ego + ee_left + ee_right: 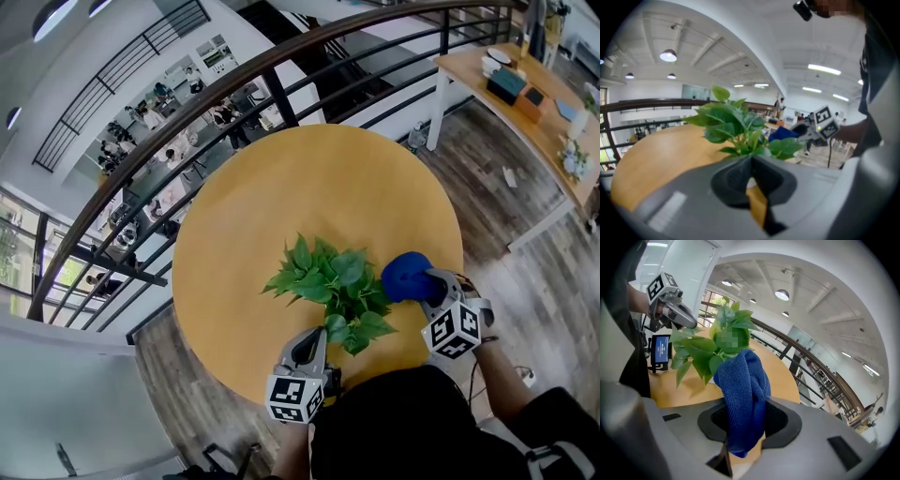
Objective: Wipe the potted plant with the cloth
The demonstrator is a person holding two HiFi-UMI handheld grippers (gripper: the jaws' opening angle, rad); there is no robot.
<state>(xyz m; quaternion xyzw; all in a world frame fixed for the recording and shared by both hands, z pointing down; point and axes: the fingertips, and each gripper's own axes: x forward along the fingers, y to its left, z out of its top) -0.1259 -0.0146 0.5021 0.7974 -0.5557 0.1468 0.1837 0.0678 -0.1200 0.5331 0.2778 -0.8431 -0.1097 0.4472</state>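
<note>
Right gripper [743,425] jaws clamp the blue cloth [740,380] beside the potted plant [705,350]; left gripper [751,174] jaws closed.

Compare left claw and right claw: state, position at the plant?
Left claw is shut with nothing seen in it; right claw is shut on the blue cloth. Left claw sits at the plant's near side, right claw at its right side. Both point toward the plant.

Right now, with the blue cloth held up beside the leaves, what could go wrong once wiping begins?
The blue cloth is bunched thick in the right gripper, so a hard push could bend or tear thin leaves of the potted plant. The left gripper is shut close under the leaves, but whether it steadies anything cannot be seen. Unsteadied, the plant might tip.
</note>
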